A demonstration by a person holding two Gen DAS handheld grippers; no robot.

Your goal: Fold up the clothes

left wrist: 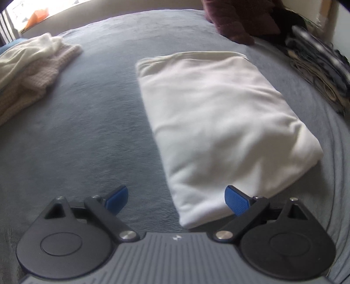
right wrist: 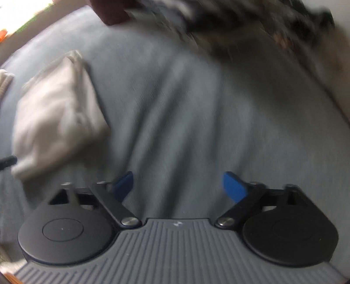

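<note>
A white garment (left wrist: 221, 122) lies folded into a thick rectangle on the grey bedcover (left wrist: 91, 122). My left gripper (left wrist: 176, 200) is open and empty, just in front of the garment's near corner; its right blue pad (left wrist: 236, 202) lies over that corner. In the blurred right wrist view the same folded garment (right wrist: 59, 118) lies at the left. My right gripper (right wrist: 178, 185) is open and empty above bare bedcover (right wrist: 186, 113), to the right of the garment.
A loose heap of cream and pink knitwear (left wrist: 32, 70) lies at the far left. A dark maroon cloth (left wrist: 231, 19) sits at the back. Dark patterned fabric (left wrist: 319, 72) is piled at the right edge, and shows blurred in the right wrist view (right wrist: 251, 28).
</note>
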